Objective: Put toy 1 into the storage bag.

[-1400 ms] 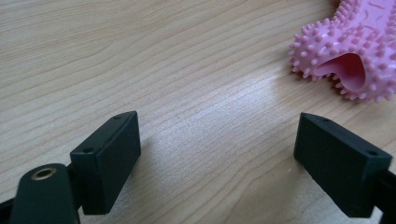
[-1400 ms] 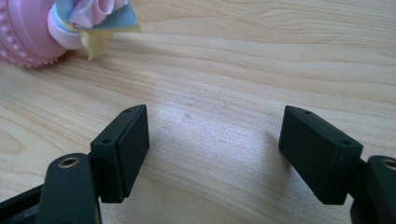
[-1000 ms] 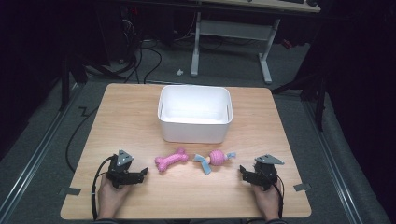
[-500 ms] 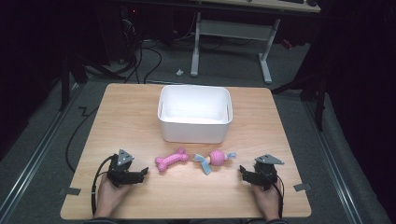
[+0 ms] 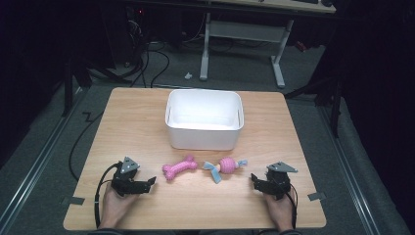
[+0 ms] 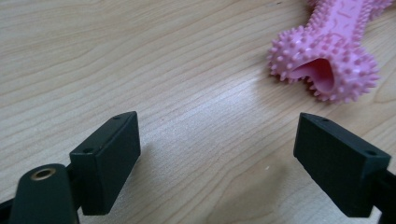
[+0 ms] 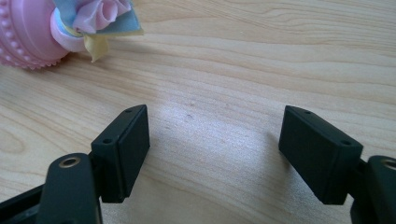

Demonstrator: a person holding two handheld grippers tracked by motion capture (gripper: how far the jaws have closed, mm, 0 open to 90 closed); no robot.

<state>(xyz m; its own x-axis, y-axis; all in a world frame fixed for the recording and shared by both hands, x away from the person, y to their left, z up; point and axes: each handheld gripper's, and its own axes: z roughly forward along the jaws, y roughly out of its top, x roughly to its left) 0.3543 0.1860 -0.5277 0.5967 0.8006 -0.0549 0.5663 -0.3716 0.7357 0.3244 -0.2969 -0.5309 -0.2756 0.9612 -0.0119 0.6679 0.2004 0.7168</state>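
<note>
Up close, spiky hollow-ended pink bone [image 6: 329, 51].

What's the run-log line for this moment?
left gripper: open, empty | right gripper: open, empty | pink bone toy, pink ball toy: on table | white bin: empty

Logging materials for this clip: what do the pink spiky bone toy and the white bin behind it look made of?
The pink spiky bone-shaped toy looks like soft rubber: matte, covered in moulded nubs, with a hollow end. The white rectangular bin looks like smooth hard plastic with thin, even walls and rounded corners, though the finish is hard to judge.
</note>
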